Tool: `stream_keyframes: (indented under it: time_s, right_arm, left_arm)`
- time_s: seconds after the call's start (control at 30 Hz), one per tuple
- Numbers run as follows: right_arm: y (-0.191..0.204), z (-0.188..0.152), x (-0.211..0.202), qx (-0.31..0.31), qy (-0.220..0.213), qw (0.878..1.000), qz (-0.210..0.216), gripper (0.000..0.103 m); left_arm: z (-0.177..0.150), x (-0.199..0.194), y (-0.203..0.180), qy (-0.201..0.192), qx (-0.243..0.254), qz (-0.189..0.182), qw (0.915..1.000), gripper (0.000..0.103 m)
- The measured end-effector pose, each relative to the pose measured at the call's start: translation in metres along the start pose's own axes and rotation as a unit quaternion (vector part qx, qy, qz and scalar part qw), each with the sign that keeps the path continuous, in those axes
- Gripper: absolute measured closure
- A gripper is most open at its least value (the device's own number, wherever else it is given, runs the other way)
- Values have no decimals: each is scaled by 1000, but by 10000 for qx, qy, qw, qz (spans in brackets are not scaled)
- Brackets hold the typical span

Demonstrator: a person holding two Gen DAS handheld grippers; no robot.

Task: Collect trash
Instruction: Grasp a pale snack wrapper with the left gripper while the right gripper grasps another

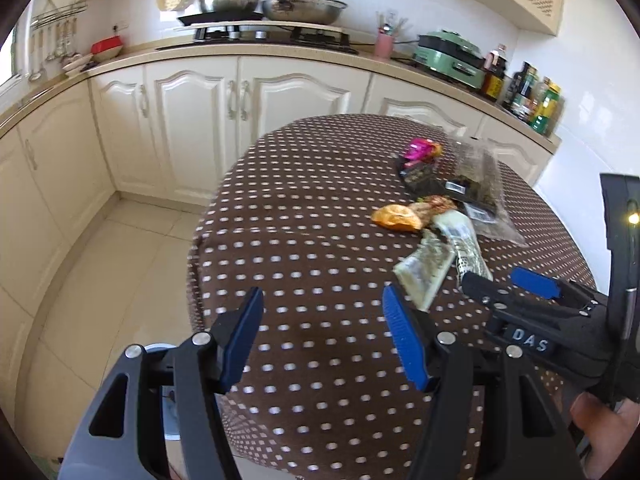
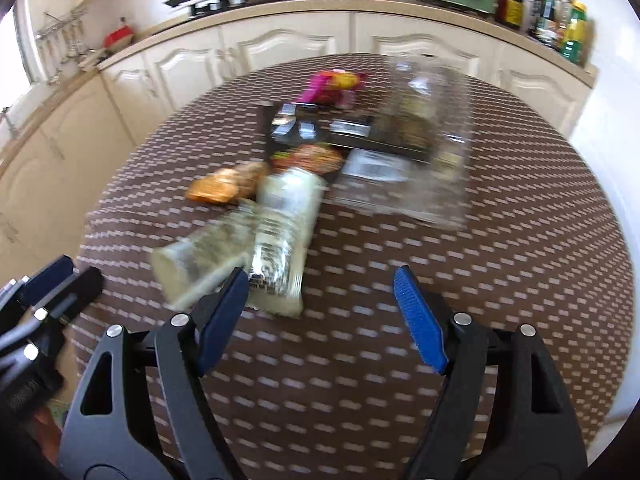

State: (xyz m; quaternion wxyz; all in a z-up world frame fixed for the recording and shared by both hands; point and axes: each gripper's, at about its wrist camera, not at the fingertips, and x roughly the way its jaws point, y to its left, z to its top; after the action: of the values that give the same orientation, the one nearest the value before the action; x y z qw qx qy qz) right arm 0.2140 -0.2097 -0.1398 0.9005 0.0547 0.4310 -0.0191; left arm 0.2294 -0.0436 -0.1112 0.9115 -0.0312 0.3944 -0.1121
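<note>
Wrappers [image 2: 276, 236] lie heaped mid-frame on the dotted worktop [image 2: 500, 280], handy for gathering. Right claw [image 2: 320, 312] gapes empty just below them, probably choosing; left claw [image 1: 320, 340] is wide, empty.

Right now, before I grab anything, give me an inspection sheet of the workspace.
Surface: table, brown dotted cloth.
Job's things: wrappers piled mid-table, orange wrapper, pink wrapper, clear bag.
Clutter: nothing seen.
Grippers: left gripper and right gripper, jaws open, both empty.
Cables: nothing seen.
Surroundings: cabinets, stove with pots, green appliance, bottles.
</note>
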Motion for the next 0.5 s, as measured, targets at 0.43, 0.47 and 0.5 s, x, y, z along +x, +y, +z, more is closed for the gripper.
stream_keyframes:
  time_s: [0.43, 0.47, 0.5]
  right_arm:
    - [-39, -1, -9, 561, -159, 9981, 217, 29]
    - [-41, -1, -10, 598, -172, 9977, 282, 29]
    - [-42, 0, -10, 618, -181, 9974, 327, 29]
  left_arm:
    - [20, 53, -57, 560, 544, -320, 9964, 43]
    - [22, 57, -60, 557, 602, -288, 9962, 43]
    - [22, 59, -63, 548, 684, -277, 9958, 48]
